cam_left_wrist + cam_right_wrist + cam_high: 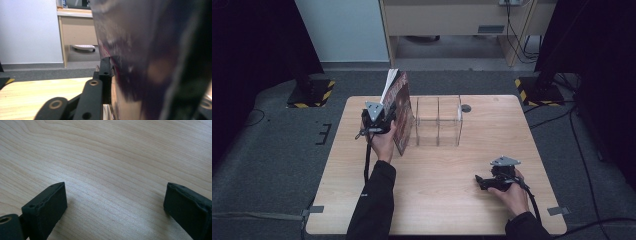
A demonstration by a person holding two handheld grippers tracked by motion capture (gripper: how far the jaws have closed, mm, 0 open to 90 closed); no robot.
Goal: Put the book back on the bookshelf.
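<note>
Left tool (388,119) grips the dark glossy-covered book (402,112), upright beside the clear acrylic divider rack (438,121); next, I'd judge, slide it into a slot. Right tool (484,183) rests, jaws apart, on the wooden table (437,200).

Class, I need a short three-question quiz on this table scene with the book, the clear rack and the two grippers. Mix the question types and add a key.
1. True or false: the book lies flat on the table.
2. Which gripper is at the book? A) left gripper B) right gripper
3. On which side of the clear rack does the book stand in the high view?

Key:
1. False; it stands upright, its pages fanned at the top.
2. A; the right gripper rests open over bare table, apart from both things.
3. At its left end, against the rack.
</note>
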